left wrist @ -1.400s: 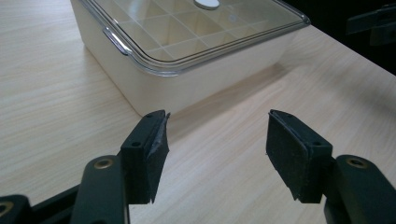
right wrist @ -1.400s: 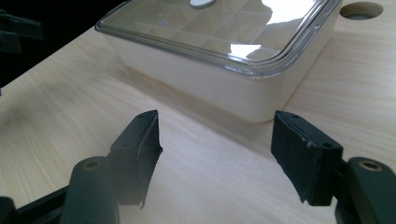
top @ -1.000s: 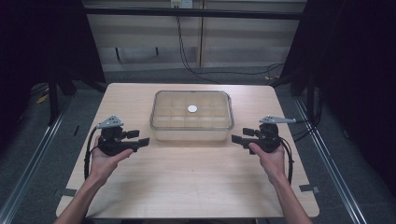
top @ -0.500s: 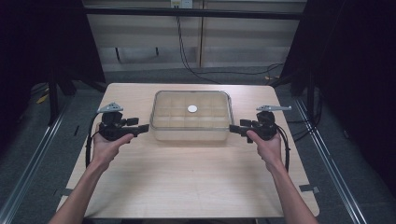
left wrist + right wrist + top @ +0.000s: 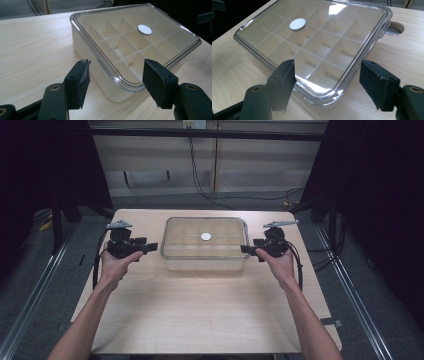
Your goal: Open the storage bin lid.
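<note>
Centrally on the table (image 5: 200,310) sits the lidded box (image 5: 205,245), probably rigid, light and slippery-lidded; left gripper (image 5: 150,247) and right gripper (image 5: 246,250), both open, flank its 2 short ends, likeliest holds.

Box (image 5: 117,50) far corner cut by left gripper view's top edge; near corner hidden behind right gripper (image 5: 329,85) jaws.

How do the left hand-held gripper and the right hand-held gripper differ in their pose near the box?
The left hand-held gripper stands just off the box's left end, with a small gap; the right hand-held gripper reaches the box's right edge. The left one points toward the right of the high view, the right one toward its left. Both are open and grip nothing.
</note>
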### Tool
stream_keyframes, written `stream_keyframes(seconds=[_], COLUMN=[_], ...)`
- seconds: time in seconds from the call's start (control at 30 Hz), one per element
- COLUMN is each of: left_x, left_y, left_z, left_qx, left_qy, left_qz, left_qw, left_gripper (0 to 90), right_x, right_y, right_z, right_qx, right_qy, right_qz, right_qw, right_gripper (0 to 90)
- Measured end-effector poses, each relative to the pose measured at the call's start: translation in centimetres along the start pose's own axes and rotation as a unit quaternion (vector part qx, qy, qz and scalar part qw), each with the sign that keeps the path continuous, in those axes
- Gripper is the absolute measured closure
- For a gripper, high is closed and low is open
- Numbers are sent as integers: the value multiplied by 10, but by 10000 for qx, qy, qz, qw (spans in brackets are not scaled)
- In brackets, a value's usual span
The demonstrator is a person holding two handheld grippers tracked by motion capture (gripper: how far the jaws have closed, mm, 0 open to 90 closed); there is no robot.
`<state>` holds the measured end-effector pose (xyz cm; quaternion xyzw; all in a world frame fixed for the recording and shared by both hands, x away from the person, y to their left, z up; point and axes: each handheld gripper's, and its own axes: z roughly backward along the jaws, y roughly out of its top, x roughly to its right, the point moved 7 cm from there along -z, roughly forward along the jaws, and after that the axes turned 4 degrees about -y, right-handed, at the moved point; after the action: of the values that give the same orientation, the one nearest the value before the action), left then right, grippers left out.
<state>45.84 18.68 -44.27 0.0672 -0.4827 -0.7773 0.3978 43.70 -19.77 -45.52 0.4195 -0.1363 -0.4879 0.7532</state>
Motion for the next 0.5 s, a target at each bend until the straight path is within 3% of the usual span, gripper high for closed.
stream_keyframes(seconds=[0.17,0.37,0.5], left_x=[-1,-2,-5], left_y=[8,15,20], left_z=[-6,-22,-30], left_qx=[23,-117,-36], left_qy=[24,-44,-116], left_qz=[-23,-99,57], left_qw=[10000,9999,9999], left_gripper=[384,388,389], right_x=[10,19,25], right_y=[9,19,28], right_z=[-12,-21,-25], right_qx=[-120,-186,-147], right_qy=[-8,-43,-169], right_qz=[-20,-41,-86], right_qw=[9999,9998,9997], right_gripper=[285,292,269])
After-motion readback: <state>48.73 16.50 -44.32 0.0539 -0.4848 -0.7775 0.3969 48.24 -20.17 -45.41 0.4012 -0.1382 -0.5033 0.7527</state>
